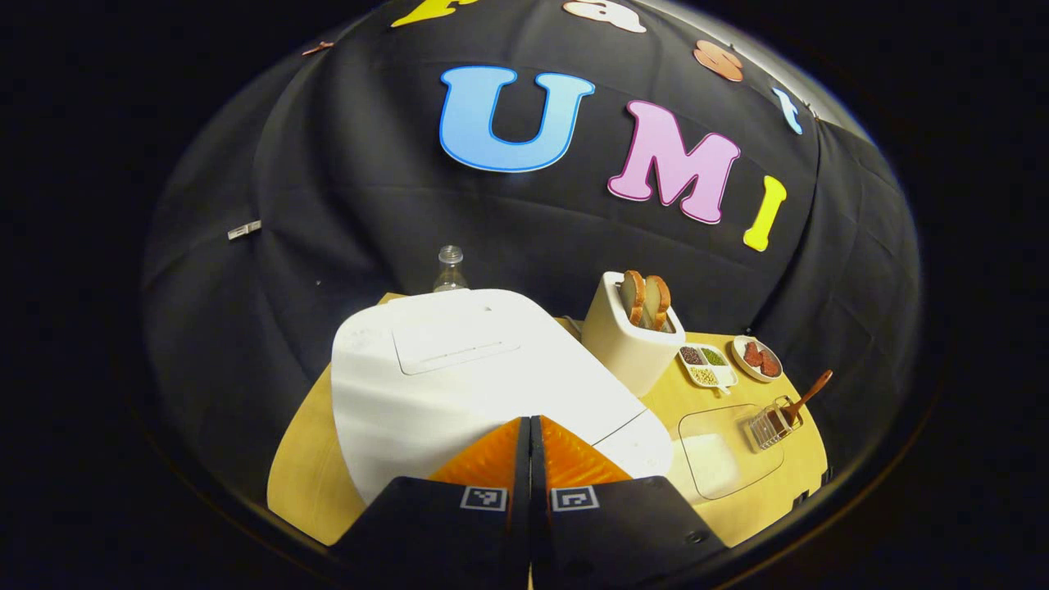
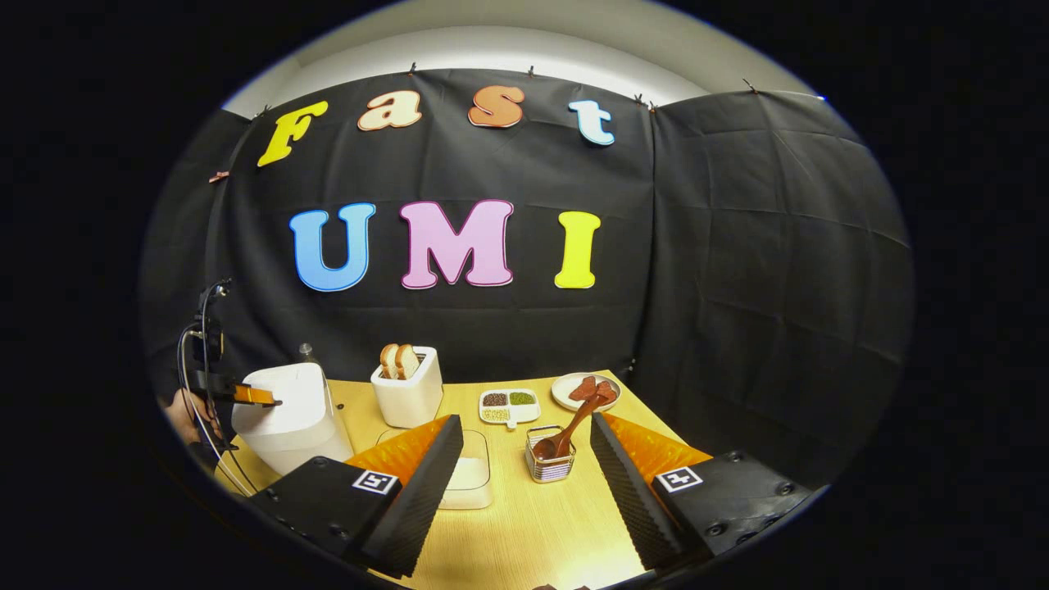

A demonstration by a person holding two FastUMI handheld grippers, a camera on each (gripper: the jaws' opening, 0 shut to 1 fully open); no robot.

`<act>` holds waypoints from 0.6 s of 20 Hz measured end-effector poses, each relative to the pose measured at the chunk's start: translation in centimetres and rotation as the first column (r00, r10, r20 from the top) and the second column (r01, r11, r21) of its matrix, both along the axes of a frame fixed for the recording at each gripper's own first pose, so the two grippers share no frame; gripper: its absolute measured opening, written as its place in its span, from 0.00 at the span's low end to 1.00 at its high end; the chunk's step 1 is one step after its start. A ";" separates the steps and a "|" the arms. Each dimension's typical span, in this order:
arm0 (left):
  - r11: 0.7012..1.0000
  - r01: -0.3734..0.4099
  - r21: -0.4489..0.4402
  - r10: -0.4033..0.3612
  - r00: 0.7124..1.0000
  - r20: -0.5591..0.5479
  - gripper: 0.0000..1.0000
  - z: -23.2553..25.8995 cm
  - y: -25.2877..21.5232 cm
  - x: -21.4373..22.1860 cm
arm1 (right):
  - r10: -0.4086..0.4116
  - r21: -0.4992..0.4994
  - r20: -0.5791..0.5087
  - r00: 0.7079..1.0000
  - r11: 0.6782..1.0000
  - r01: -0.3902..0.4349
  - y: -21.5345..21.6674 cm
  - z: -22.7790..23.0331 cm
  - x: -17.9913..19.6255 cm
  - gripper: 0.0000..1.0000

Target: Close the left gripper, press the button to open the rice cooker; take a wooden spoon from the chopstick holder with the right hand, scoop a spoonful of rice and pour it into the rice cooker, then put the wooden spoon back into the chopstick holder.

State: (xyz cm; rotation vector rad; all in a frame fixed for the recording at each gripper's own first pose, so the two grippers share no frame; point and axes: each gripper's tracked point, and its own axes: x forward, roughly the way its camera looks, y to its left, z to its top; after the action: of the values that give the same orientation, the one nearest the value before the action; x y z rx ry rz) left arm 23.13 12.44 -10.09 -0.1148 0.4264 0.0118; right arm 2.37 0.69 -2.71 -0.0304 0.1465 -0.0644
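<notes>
One wooden spoon [image 2: 574, 426] leans handle up-right in holder; left claw [image 1: 529, 426] pinched, right claw [image 2: 524, 434] wide.

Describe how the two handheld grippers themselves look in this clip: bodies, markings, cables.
Both the left gripper and the right gripper have black angular finger mounts, each bearing a small square black-and-white marker. The right gripper's inner faces are ribbed. In the right gripper view, thin cables loop beside the left gripper.

One white rounded rice cooker [image 2: 283, 418] at nine o'clock. One cream toaster [image 2: 407, 395], two toast slices [image 2: 397, 359]. One white three-compartment dish of beans [image 2: 509, 405] at centre. One round plate of reddish pieces [image 2: 585, 391] at one o'clock. One wire chopstick holder [image 2: 550, 464], one wooden spoon [image 2: 570, 433]. One clear lidded rice box [image 2: 471, 476]. One clear plastic bottle [image 1: 450, 269].
</notes>
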 end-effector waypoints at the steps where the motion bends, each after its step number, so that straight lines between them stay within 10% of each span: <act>1: 1.000 -0.008 -0.018 0.009 1.000 0.016 0.06 0.2 0.0 0.2 | -0.005 0.002 0.001 1.000 1.000 0.005 -0.1 0.0 -0.1 0.98; 12: 0.996 -0.084 -0.018 0.085 0.992 0.088 0.06 1.8 -0.2 -0.4 | 0.014 0.002 0.035 0.999 1.000 -0.014 -2.1 0.8 1.7 0.98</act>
State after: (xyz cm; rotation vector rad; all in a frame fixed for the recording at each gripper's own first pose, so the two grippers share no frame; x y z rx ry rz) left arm 22.78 12.23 -8.34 -0.1464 0.3326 0.0865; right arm 4.07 -1.40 -1.89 -0.0281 0.1110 -0.0509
